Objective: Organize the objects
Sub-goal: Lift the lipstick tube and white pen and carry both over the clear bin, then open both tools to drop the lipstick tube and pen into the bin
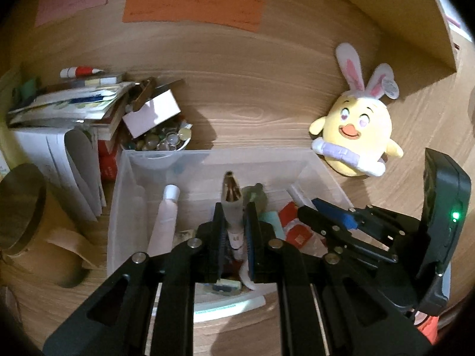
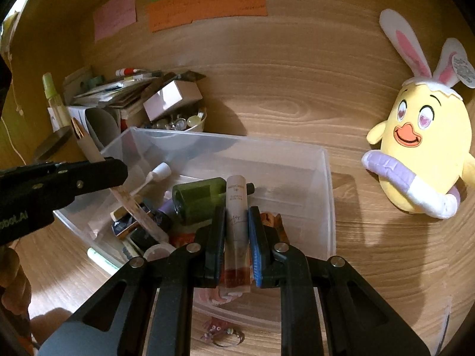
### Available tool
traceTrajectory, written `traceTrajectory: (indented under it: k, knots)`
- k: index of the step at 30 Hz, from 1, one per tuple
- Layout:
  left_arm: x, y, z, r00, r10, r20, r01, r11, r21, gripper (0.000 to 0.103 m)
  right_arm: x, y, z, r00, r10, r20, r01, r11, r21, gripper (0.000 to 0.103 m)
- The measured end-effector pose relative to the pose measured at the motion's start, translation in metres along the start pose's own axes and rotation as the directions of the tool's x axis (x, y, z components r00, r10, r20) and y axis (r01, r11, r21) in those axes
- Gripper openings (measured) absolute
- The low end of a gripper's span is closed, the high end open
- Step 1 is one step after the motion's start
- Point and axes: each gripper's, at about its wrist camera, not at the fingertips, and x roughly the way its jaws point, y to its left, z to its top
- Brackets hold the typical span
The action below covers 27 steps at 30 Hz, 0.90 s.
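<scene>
The left gripper (image 1: 233,222) is clamping a slim white pen-shaped tube (image 1: 231,204) with a gold tip, hovering over the clear plastic bin (image 2: 325,195). The right gripper (image 2: 236,231) is pinching a cylindrical frosted lip-tint tube (image 2: 236,207) above the bin's cluttered contents. A soft yellow plush chick (image 2: 421,148) is lying right on the wood-grain desk (image 2: 297,89).

grippers (image 1: 233,207) 2 | plastic bin (image 2: 326,178) 1 | plush chick (image 2: 421,148) 1 | paper notes (image 2: 207,3) 3

Yellow plush chick (image 2: 421,151) (pink-lined ears)
</scene>
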Motion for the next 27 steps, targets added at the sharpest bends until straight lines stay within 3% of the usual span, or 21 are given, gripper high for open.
traceTrajectory:
  k: [5, 7, 10, 14, 23, 27]
  knots:
    - [0.005, 0.006, -0.002, 1.000, 0.024, -0.011, -0.024, 1.000, -0.005, 0.017, 0.003, 0.004, -0.002, 1.000, -0.011, -0.002, 0.011, 1.000, -0.019, 0.014]
    - [0.004, 0.006, -0.003, 0.999, 0.040, -0.007, -0.040, 0.999, 0.000, 0.032, 0.004, 0.005, -0.002, 1.000, -0.011, -0.005, 0.011, 1.000, -0.025, 0.014]
    - [0.001, 0.005, -0.005, 0.998, 0.060, 0.006, -0.060, 0.998, 0.008, 0.046, 0.005, 0.005, -0.001, 1.000, -0.004, -0.011, 0.004, 1.000, -0.021, 0.015]
    - [-0.002, 0.003, -0.007, 0.998, 0.068, 0.009, -0.068, 0.997, 0.024, 0.051, 0.003, 0.003, 0.000, 1.000, -0.003, -0.013, 0.002, 1.000, -0.011, 0.026]
    - [-0.021, -0.003, -0.012, 0.995, 0.091, 0.028, -0.093, 0.994, 0.061, 0.074, -0.028, 0.005, 0.000, 0.998, -0.025, 0.052, 0.026, 0.999, -0.033, 0.053]
    - [-0.031, -0.005, -0.015, 0.995, 0.092, 0.035, -0.094, 0.993, 0.071, 0.083, -0.044, 0.008, -0.001, 0.997, -0.022, 0.080, 0.026, 0.999, -0.042, 0.057]
